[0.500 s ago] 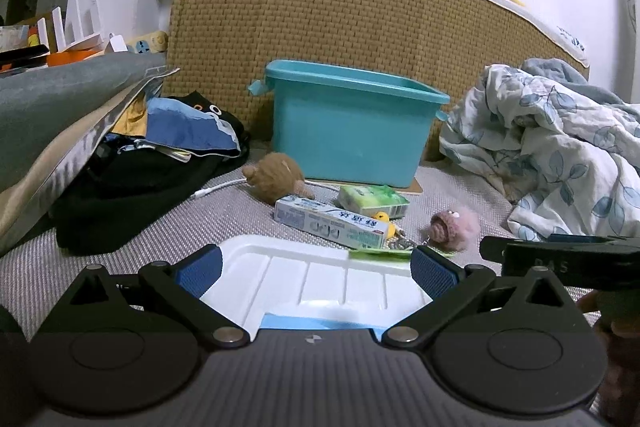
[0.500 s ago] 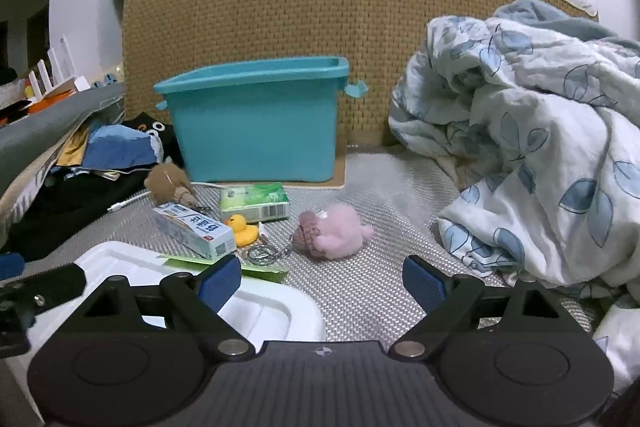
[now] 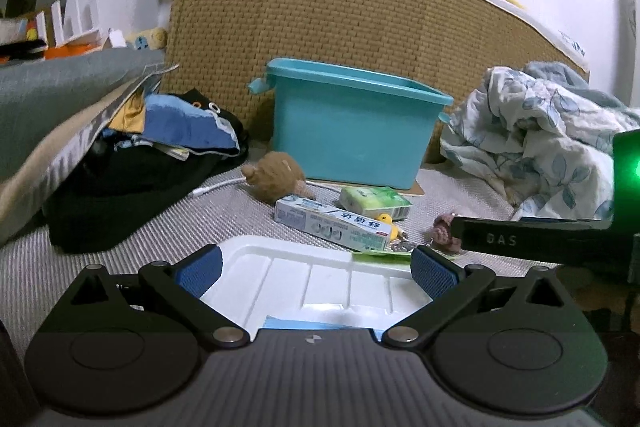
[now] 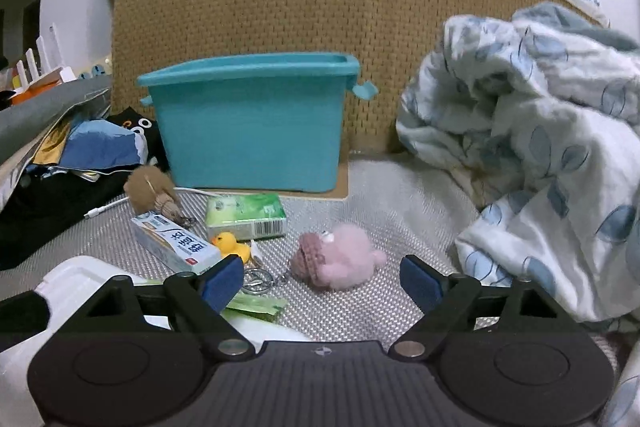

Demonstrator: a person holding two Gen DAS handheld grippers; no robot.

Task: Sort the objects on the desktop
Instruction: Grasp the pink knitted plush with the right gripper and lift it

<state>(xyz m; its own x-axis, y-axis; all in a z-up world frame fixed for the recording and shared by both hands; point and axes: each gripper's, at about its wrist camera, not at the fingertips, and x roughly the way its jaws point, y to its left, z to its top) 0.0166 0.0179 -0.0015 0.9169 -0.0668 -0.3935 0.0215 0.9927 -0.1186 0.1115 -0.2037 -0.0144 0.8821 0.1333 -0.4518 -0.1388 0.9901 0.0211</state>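
Note:
A teal bin (image 3: 352,123) (image 4: 252,123) stands on the grey mat against the woven headboard. In front of it lie a brown plush (image 3: 276,175) (image 4: 150,189), a toothpaste box (image 3: 334,225) (image 4: 176,245), a green tissue pack (image 3: 376,201) (image 4: 246,215), a yellow duck (image 3: 386,219) (image 4: 230,243) and a pink plush keychain (image 4: 340,261) (image 3: 444,233). A white lid (image 3: 312,283) (image 4: 76,279) lies nearest. My left gripper (image 3: 316,267) is open and empty above the lid. My right gripper (image 4: 322,281) is open and empty, just short of the pink plush.
A crumpled floral blanket (image 4: 532,155) (image 3: 536,139) fills the right side. Dark clothes and a blue pouch (image 3: 184,127) pile at the left under a grey cushion. A white cable (image 3: 216,187) runs by the brown plush. A green packet (image 4: 256,305) lies by the lid.
My right gripper has moved forward and lower toward the pink plush, which now sits closer between its fingers. My left gripper has shifted slightly; both stay open.

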